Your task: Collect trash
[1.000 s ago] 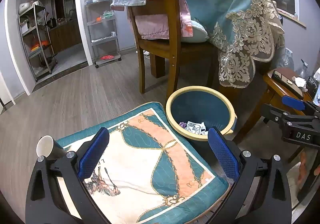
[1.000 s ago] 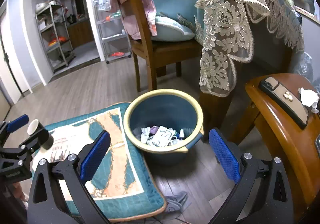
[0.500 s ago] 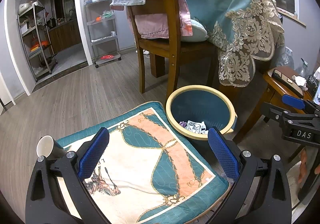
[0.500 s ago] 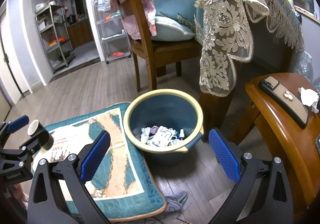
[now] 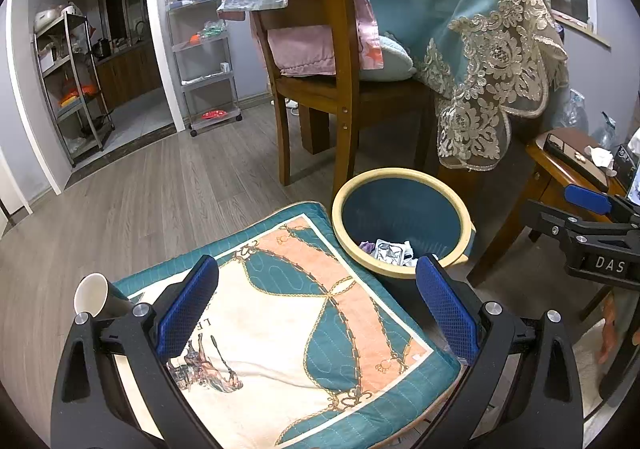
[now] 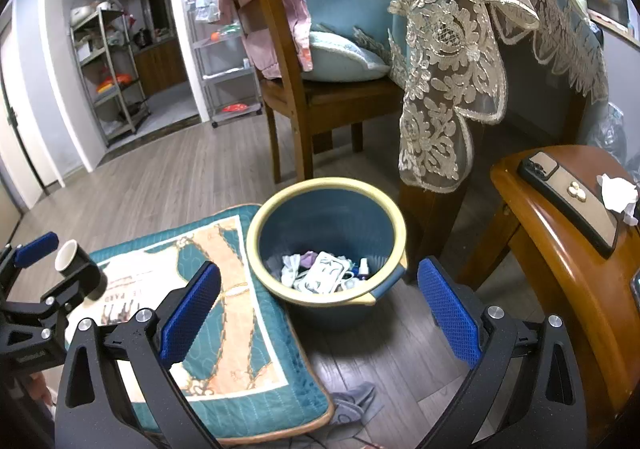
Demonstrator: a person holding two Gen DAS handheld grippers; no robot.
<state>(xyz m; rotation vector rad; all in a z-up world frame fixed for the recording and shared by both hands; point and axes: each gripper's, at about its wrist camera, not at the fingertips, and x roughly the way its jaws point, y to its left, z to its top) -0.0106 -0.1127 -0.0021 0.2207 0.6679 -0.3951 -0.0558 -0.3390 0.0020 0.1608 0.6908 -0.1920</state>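
One paper cup [image 5: 91, 295] lies on the teal cushion [image 5: 280, 313] at far left, just beside the left gripper [image 5: 316, 307] — jaws wide apart, holding nothing; one blue bin [image 6: 326, 245] with trash [image 6: 322, 273] stands right of the cushion; right gripper [image 6: 318, 303] — also spread wide, empty, body marked "DAS"; one phone [image 6: 570, 197] on the wooden table [image 6: 560, 249].

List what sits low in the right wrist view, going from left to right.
White-lined paper cup → teal patterned floor cushion → blue trash bin with cream rim → brown wooden side table → black phone → crumpled white tissue.
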